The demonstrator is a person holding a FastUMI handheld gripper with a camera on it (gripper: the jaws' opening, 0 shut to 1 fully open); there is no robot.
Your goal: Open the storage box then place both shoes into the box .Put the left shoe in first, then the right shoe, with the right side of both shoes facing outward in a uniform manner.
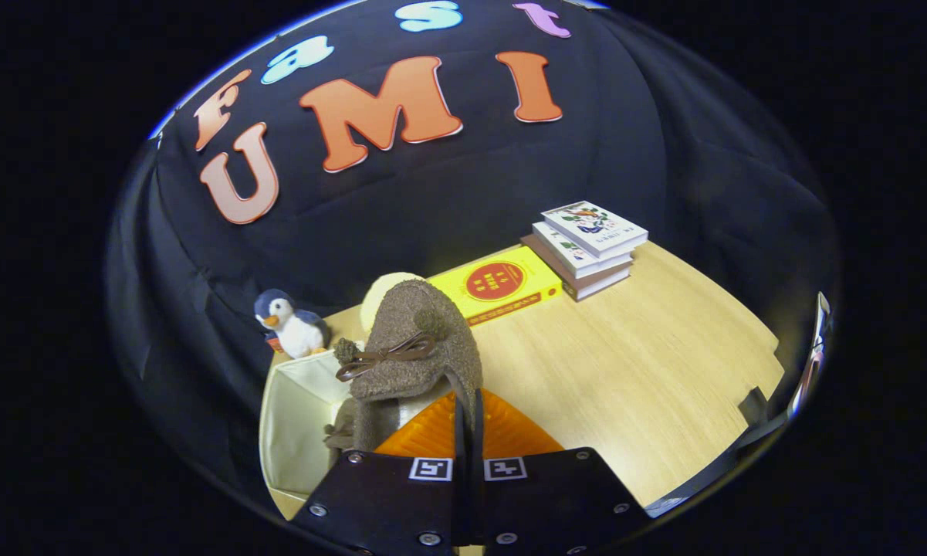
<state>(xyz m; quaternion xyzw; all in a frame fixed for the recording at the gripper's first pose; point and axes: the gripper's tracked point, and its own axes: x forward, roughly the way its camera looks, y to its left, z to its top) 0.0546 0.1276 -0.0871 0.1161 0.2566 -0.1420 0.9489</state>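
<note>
Brown shoe hung pinched between the closed fingers, above the open cream storage box holding another shoe on the wooden surface.

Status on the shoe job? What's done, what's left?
Done: the cream storage box is open, and a brown shoe seems to sit inside. In hand: the tool is shut on a brown fuzzy shoe, held over the box's edge. Left: lower it in beside the first; I can't confirm which way either faces.

Wooden table bears a book stack, yellow book, penguin toy, storage box.
</note>
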